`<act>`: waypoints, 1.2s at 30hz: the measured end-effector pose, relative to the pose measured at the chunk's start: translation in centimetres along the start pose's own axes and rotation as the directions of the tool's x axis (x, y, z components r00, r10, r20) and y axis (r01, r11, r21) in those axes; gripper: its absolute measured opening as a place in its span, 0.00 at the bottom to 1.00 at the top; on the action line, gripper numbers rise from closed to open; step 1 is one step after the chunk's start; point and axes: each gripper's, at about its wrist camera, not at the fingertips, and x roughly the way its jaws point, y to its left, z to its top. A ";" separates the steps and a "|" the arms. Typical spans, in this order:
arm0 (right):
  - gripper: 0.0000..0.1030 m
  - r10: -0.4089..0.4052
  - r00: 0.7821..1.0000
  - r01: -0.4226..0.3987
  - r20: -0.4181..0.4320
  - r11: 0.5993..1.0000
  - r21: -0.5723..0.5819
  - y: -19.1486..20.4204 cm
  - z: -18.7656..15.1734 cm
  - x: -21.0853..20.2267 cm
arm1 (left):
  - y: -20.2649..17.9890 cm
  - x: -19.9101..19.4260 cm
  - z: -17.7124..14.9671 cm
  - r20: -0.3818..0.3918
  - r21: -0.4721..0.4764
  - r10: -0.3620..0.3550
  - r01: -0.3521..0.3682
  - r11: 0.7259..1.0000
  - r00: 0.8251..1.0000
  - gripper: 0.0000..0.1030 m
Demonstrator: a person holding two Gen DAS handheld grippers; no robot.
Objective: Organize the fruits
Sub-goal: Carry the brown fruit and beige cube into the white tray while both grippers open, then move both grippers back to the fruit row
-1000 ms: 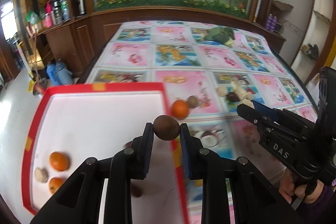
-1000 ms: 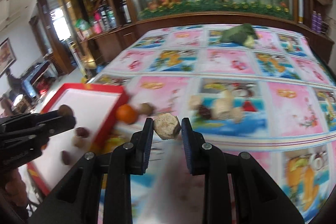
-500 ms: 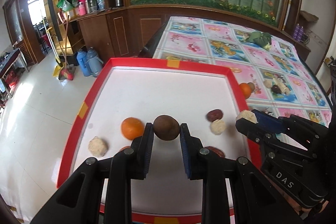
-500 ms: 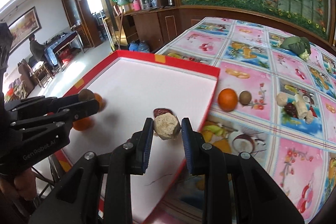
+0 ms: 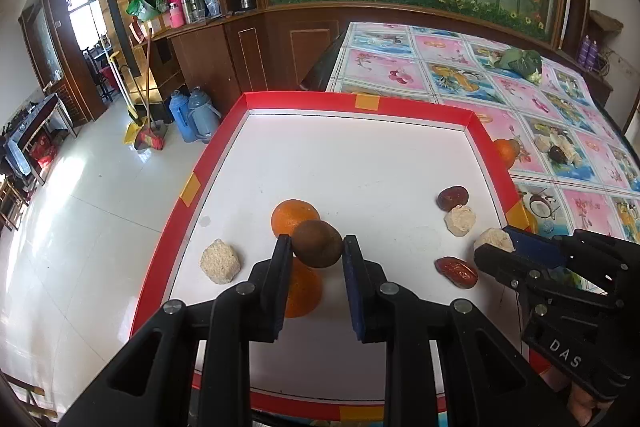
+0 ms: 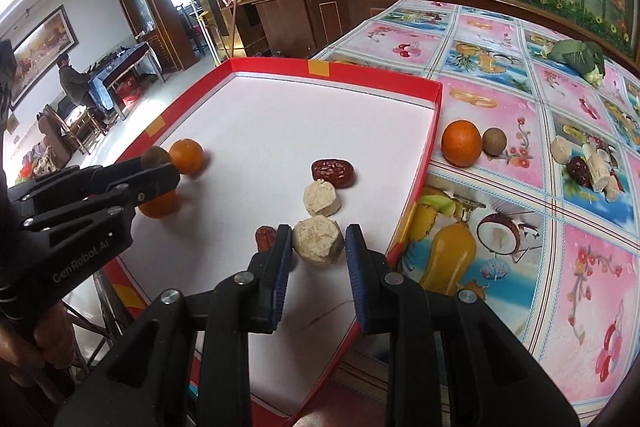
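Currently left gripper [image 5: 317, 251] clamps a brown round fruit [image 5: 318, 243] at frame centre, over the oranges [image 5: 295, 217] — likely grouping by kind. Right gripper [image 6: 318, 247] pinches a beige chunk [image 6: 318, 241] above the red tray [image 6: 376, 77], just below its twin [image 6: 322, 199].

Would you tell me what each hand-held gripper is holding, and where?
Left hand-held gripper: brown round fruit, pinched at its sides. Right hand-held gripper: beige lump, likewise.

Bright daylight, sharp frames, heavy fisheye bend

You've got window glare on the floor [image 5: 60, 195], soft shadows in the white tray [image 5: 360, 163], dark curved corners.
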 end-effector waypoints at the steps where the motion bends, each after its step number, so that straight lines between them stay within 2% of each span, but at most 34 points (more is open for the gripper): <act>1: 0.29 -0.002 1.000 0.002 -0.006 1.000 -0.011 0.2 -0.1 0.1 | -0.1 0.0 0.0 0.000 0.002 0.004 -0.004 1.000 1.000 0.24; 4: 0.30 -0.007 1.000 0.006 -0.004 1.000 -0.024 0.5 -0.2 -0.1 | -0.3 0.0 0.0 -0.002 0.010 0.020 -0.020 1.000 1.000 0.31; 6: 0.30 0.007 1.000 -0.007 -0.007 1.000 -0.023 0.3 -0.1 -0.2 | -0.4 0.0 -0.1 -0.004 0.012 0.026 -0.026 1.000 1.000 0.47; 8: 0.32 0.022 1.000 -0.022 -0.004 1.000 -0.020 0.1 -0.1 -0.4 | -0.3 0.0 -0.2 -0.008 0.013 0.034 -0.034 0.999 0.999 0.54; 9: 0.33 0.029 1.000 -0.029 0.004 0.999 -0.019 0.0 -0.1 -0.7 | -0.3 0.0 -0.2 -0.012 0.012 0.037 -0.036 0.999 0.999 0.55; 11: 0.44 0.030 0.999 -0.029 0.031 0.999 -0.013 -0.5 -0.1 -1.3 | -0.3 0.2 -0.2 -0.025 0.006 0.045 -0.045 0.999 0.999 0.55; 14: 0.45 0.037 0.997 -0.038 0.073 0.999 0.010 -1.6 0.2 -2.4 | -0.3 0.4 -0.2 -0.040 -0.002 0.048 -0.048 0.999 0.998 0.56; 18: 0.45 0.005 0.995 -0.011 0.100 0.998 0.061 -4.1 0.4 -3.1 | -0.6 0.3 -0.1 -0.039 0.003 0.051 -0.051 0.999 0.998 0.61; 25: 0.45 -0.058 0.993 0.039 0.098 0.983 0.181 -10.0 0.1 -4.2 | -2.5 0.0 0.4 -0.034 0.031 0.042 -0.041 0.999 0.999 0.62; 30: 0.45 -0.097 0.992 0.072 0.081 0.960 0.271 -14.3 -0.1 -4.5 | -4.7 -0.3 1.3 -0.025 0.066 -0.001 0.003 0.998 1.000 0.62; 36: 0.45 -0.083 0.996 0.070 0.021 0.928 0.366 -19.1 -0.3 -3.9 | -7.8 -0.7 2.4 -0.022 0.111 -0.060 0.062 0.992 0.998 0.62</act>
